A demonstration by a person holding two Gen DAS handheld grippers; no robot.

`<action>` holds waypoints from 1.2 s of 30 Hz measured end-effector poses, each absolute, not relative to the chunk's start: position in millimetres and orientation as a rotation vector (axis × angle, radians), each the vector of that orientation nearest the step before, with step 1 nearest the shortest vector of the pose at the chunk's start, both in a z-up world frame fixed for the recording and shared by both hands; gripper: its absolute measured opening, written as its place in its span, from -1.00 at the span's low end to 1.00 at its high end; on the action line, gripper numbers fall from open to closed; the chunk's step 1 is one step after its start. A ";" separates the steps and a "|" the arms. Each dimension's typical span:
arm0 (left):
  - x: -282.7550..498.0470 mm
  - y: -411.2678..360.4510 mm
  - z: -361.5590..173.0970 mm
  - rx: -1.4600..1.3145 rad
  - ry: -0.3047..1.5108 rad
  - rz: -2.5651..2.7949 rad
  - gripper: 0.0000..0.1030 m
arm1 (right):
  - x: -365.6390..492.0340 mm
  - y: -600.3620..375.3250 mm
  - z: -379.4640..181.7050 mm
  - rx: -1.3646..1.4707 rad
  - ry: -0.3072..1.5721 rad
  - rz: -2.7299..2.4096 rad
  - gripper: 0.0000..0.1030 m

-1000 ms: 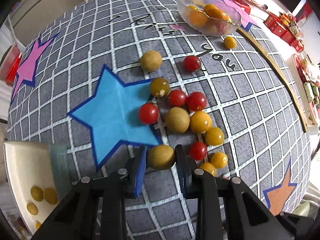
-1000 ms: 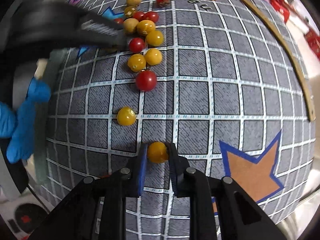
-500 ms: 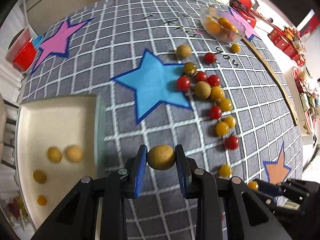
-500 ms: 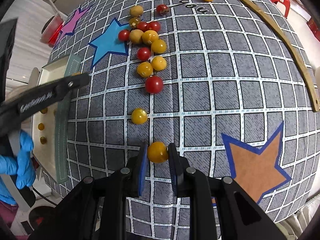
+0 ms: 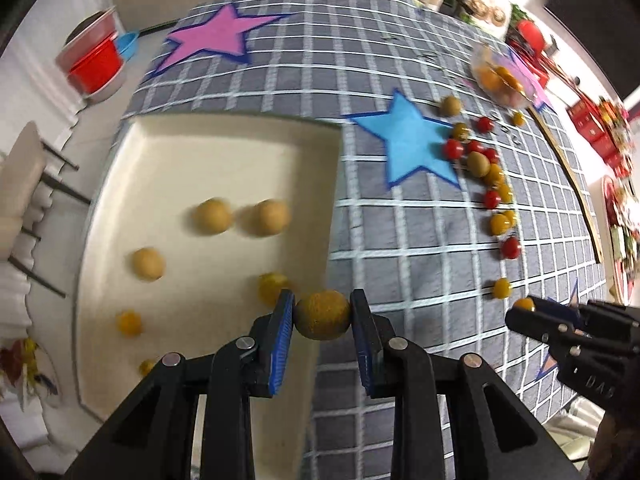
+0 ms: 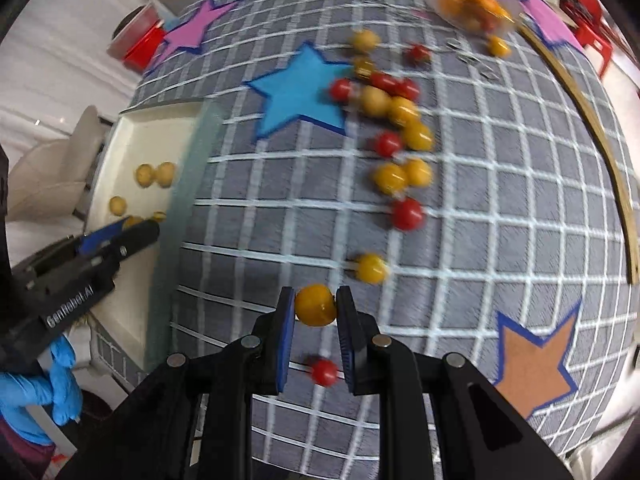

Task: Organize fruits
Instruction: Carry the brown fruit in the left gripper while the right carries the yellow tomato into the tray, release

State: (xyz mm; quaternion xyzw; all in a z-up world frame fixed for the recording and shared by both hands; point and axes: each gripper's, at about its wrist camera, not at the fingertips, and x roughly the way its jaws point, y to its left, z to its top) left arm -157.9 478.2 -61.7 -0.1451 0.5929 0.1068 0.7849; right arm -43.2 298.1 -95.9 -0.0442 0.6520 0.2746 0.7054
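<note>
My left gripper [image 5: 322, 314] is shut on a brown round fruit [image 5: 322, 314] and hangs over the right edge of the cream tray [image 5: 208, 148]. In the tray lie three brown fruits [image 5: 212, 216] and a few small yellow ones [image 5: 129, 323]. My right gripper [image 6: 315, 305] is shut on a yellow cherry tomato [image 6: 315, 305], lifted above the grey checked tablecloth [image 6: 500, 184]. A loose cluster of red and yellow tomatoes and brown fruits [image 6: 394, 112] lies on the cloth beyond it. A single red tomato [image 6: 325, 372] shows under the right gripper.
A clear bowl of orange fruit [image 5: 500, 78] stands at the far right of the table. A red tub [image 5: 94, 66] sits off the far left corner. A chair [image 5: 24, 184] stands left of the tray. A blue-gloved hand [image 6: 40, 384] holds the left gripper.
The left gripper has carried the brown fruit leftward from the fruit cluster to the tray's edge. The right gripper has risen off the cloth with the yellow tomato.
</note>
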 end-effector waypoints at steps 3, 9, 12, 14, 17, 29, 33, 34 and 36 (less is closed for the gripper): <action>-167.1 493.1 -59.5 -0.330 1.272 0.274 -0.42 | -46.1 324.6 -90.1 -0.133 1.438 0.660 -0.57; -199.0 528.0 -66.7 -0.376 1.279 0.356 -0.42 | -54.4 380.6 -82.3 -0.198 1.420 0.759 -0.57; -207.6 539.3 -76.1 -0.385 1.291 0.380 -0.42 | -57.3 406.7 -80.8 -0.227 1.412 0.799 -0.57; -209.7 544.2 -82.9 -0.382 1.296 0.386 -0.42 | -55.8 423.0 -82.2 -0.232 1.417 0.818 -0.57; -209.6 546.9 -88.0 -0.380 1.294 0.386 -0.42 | -51.0 441.7 -86.7 -0.238 1.426 0.826 -0.57; -210.3 543.5 -103.9 -0.355 1.310 0.398 -0.42 | -39.4 484.5 -112.4 -0.277 1.479 0.824 -0.57; -211.0 543.9 -106.8 -0.341 1.316 0.400 -0.42 | -39.6 490.3 -121.9 -0.299 1.490 0.821 -0.57; -211.2 543.7 -107.4 -0.337 1.317 0.398 -0.42 | -38.4 493.9 -125.4 -0.303 1.493 0.818 -0.57; -211.2 542.8 -108.5 -0.327 1.319 0.393 -0.42 | -36.7 499.1 -130.5 -0.308 1.499 0.815 -0.55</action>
